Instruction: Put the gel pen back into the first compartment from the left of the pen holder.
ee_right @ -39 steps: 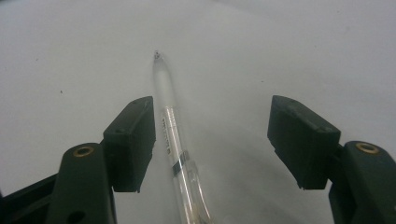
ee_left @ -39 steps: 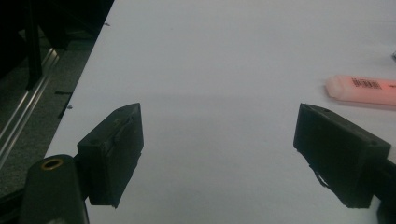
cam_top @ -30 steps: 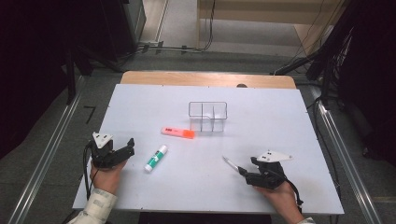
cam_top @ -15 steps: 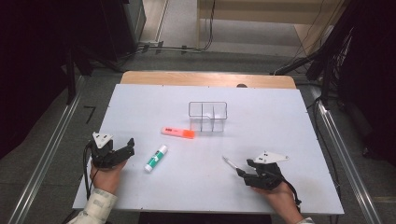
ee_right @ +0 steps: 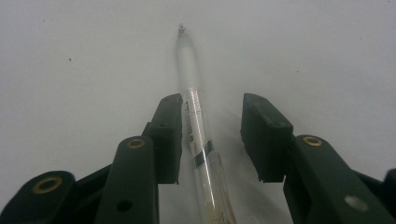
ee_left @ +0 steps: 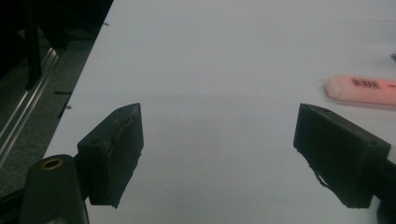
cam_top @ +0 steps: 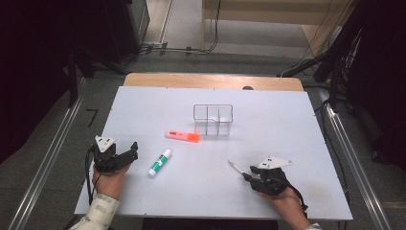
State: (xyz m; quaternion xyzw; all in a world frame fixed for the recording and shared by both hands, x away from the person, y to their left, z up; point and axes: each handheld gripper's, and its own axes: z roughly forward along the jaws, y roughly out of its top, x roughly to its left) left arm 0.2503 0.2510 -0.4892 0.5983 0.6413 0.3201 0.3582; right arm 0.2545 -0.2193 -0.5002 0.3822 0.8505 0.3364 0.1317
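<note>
Right gripper (ee_right: 209, 140) straddles a clear pen (ee_right: 194, 121) on the white table (cam_top: 287, 124); jaws have just been closing, one pad beside the barrel, the other apart, no pinch yet. Pen's long axis runs straight ahead between them. Left gripper (ee_left: 219, 154), spread wide and empty, rests well apart.

A clear plastic pen (ee_right: 196, 135) is lying flat on the white table (cam_top: 287, 124). Its tip is pointing toward the table's middle.
</note>
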